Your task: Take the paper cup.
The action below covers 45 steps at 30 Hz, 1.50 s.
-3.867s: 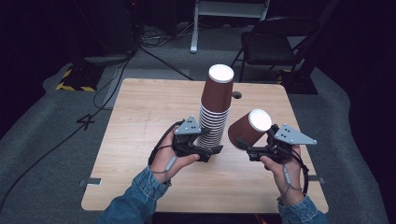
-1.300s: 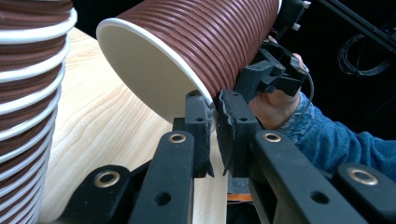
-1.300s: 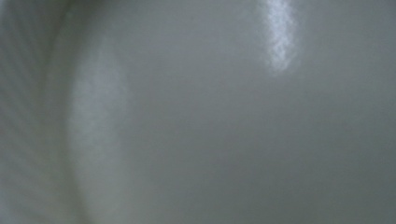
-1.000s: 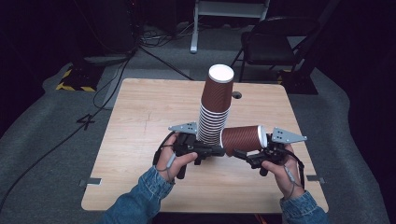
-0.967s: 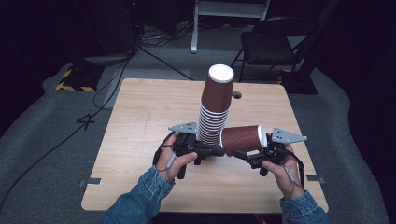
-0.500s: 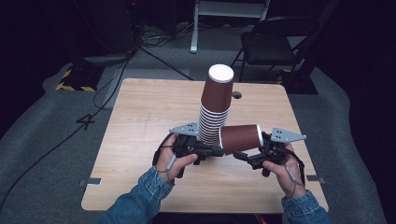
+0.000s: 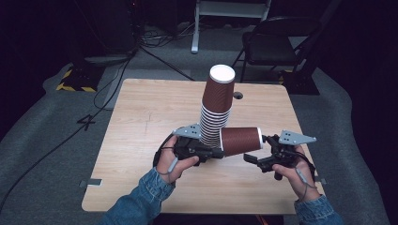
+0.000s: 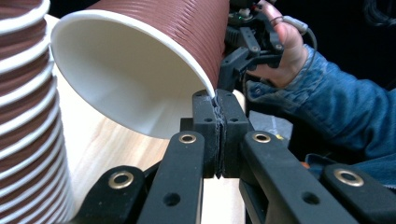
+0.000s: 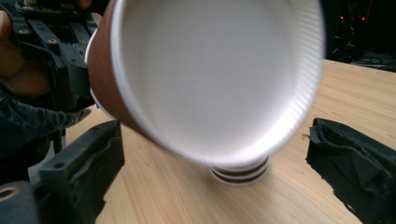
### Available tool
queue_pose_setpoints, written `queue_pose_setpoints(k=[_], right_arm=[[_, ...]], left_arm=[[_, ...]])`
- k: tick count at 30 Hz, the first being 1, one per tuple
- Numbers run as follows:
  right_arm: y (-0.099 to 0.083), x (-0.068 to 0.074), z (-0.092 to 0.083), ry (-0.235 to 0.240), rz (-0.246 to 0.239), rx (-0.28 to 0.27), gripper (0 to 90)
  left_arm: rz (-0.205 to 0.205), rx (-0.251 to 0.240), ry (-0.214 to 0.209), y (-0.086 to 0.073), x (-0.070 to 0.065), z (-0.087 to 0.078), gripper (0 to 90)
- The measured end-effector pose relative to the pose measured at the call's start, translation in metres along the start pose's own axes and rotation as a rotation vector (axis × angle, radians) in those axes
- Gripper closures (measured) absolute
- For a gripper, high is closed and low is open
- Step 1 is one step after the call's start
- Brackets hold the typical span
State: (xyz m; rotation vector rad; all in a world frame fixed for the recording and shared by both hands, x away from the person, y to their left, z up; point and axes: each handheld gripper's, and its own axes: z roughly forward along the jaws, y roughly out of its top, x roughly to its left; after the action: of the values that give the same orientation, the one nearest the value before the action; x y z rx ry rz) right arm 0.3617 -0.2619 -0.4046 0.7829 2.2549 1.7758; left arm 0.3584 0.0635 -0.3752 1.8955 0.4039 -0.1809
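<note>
Loose cup [image 7: 241, 141] held level, long axis across table; rim pinched by left gripper [image 7: 217, 153]. Right gripper [image 7: 249, 158] spread wide, just opened, base end between jaws, ungripped. Stack [image 7: 215, 112] just behind.

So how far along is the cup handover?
Done: the single cup is off the stack, lying sideways in the air, its rim pinched by the left gripper. In hand: the right gripper has just opened, its jaws clear of the cup. Left: setting the cup on the table.
</note>
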Motion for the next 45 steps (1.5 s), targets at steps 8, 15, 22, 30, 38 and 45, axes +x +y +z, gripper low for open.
queue_pose_setpoints(k=[8, 15, 22, 30, 38, 45], right_arm=[[0.005, -0.001, -0.018, -0.03, -0.039, 0.053, 15.6], [0.019, 0.001, -0.03, -0.038, -0.08, 0.078, 15.4], [0.034, 0.004, -0.04, -0.049, -0.115, 0.101, 15.5], [0.058, 0.013, -0.04, -0.031, -0.178, 0.145, 15.7], [0.081, 0.025, -0.015, 0.029, -0.223, 0.24, 15.8], [0.087, 0.033, 0.016, 0.084, -0.232, 0.395, 15.7]], left_arm=[[0.02, 0.034, 0.026, 0.002, -0.002, 0.0, 88.1], [0.029, 0.054, 0.034, 0.003, -0.003, 0.0, 88.1], [0.055, 0.084, 0.059, 0.005, -0.006, 0.001, 88.1], [0.074, 0.124, 0.081, 0.006, -0.007, 0.005, 88.0], [0.085, 0.167, 0.081, 0.006, -0.009, 0.008, 88.0], [0.111, 0.203, 0.091, 0.007, -0.012, 0.009, 87.9]])
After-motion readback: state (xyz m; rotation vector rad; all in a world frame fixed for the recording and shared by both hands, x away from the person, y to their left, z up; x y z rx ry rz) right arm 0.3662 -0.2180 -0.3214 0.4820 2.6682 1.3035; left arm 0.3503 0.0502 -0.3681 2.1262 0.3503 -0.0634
